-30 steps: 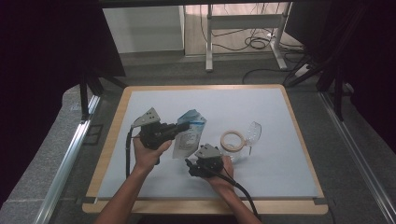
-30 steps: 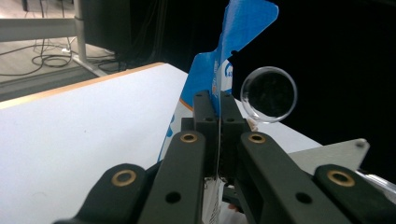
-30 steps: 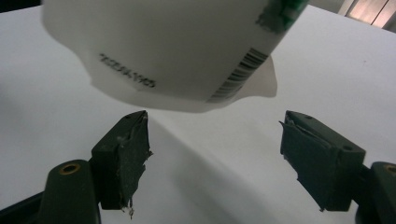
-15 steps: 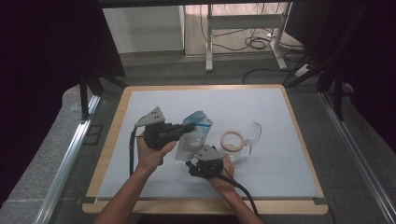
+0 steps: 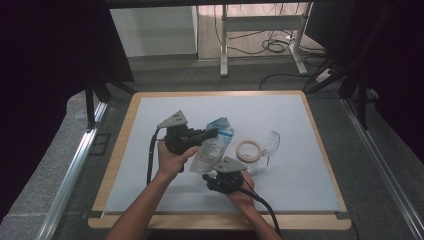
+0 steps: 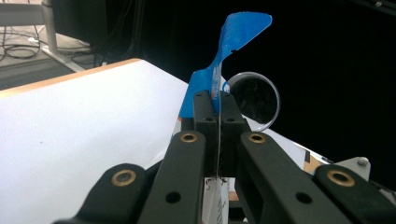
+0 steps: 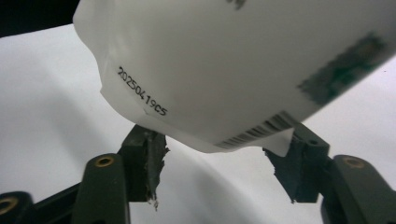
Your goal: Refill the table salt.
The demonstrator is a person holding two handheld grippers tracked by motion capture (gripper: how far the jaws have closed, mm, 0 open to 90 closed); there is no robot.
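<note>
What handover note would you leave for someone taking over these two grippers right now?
Left gripper: shut on the pouch's blue top edge, holding it up off the white table.
Right gripper: open, jaws just been closing, straddling the pouch's bottom corner, pads not pressing.
Nearby: tape ring and clear safety glasses lie beside the pouch.
Done: pouch lifted.
Left: probably the right-hand grip.

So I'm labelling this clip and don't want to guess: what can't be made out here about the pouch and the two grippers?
- Pouch print: too small in the high view, blurred in the right gripper view.
- Right gripper: jaws have been closing; the pouch's bottom edge hides whether the pads touch it.
- Left gripper: its jaws cover the pouch seam they clamp.
- Clear cup: contents too small to tell.
</note>
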